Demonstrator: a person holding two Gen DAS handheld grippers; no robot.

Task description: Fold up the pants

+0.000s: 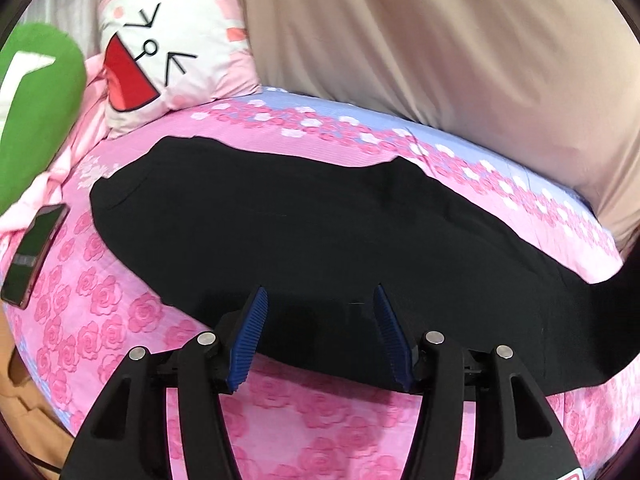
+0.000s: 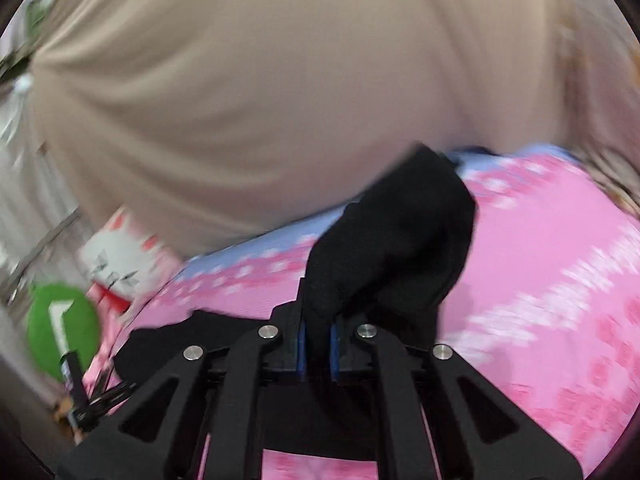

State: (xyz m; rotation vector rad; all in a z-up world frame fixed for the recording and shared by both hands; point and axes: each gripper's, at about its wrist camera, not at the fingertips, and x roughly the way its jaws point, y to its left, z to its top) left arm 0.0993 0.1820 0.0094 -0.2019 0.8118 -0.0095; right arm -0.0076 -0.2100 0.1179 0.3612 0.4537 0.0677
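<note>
Black pants (image 1: 312, 232) lie spread across a pink rose-print bed sheet (image 1: 120, 312). My left gripper (image 1: 320, 304) is open, its blue pads (image 1: 250, 340) just above the near edge of the pants, holding nothing. My right gripper (image 2: 319, 334) is shut on a bunched end of the black pants (image 2: 392, 240), lifted above the sheet (image 2: 560, 280). The right wrist view is motion-blurred.
A person in a beige top (image 1: 440, 48) stands at the far side of the bed. A cartoon-face pillow (image 1: 168, 48) and a green object (image 1: 36, 104) lie at the left. A phone (image 1: 34, 252) lies on the sheet at the left.
</note>
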